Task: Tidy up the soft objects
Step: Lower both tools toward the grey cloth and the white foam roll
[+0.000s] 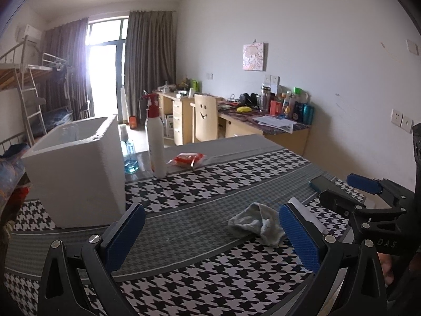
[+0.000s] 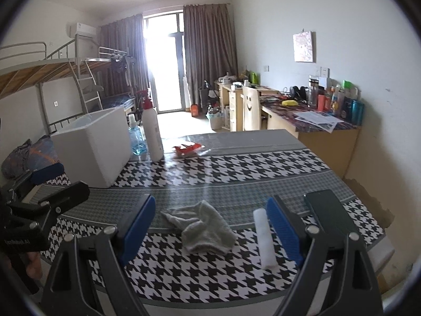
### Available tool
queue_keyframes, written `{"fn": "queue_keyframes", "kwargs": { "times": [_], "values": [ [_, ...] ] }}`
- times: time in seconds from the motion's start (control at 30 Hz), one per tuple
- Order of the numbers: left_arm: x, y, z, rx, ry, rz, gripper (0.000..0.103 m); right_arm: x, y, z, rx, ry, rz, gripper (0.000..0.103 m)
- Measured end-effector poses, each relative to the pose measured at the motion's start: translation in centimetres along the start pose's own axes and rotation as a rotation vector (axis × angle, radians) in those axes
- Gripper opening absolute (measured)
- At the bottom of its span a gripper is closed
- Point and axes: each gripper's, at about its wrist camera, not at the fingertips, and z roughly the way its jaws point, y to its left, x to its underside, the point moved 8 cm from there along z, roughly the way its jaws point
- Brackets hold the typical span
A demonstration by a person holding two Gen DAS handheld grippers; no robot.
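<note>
table (image 2: 263, 163) covered with black-and-white houndstooth cloth with grey bands. on it: crumpled grey cloth (image 2: 202, 226) near centre; white roll (image 2: 264, 239) just beside it at 3 o'clock; dark phone (image 2: 326, 210) further toward 2 o'clock; white box (image 2: 92, 147) at 10 o'clock; white bottle (image 2: 152, 131), blue bottle (image 2: 136, 137) and red packet (image 2: 188, 149) toward 12 o'clock.
</note>
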Motion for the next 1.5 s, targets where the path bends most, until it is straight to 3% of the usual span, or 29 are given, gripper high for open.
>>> {"fn": "queue_keyframes", "kwargs": {
  "times": [1.5],
  "values": [
    [4.1,-5.9,10.4,0.078,0.273,0.027,0.102,6.0,-7.0,5.2,0.092,0.185,0.015,0.089]
  ]
}}
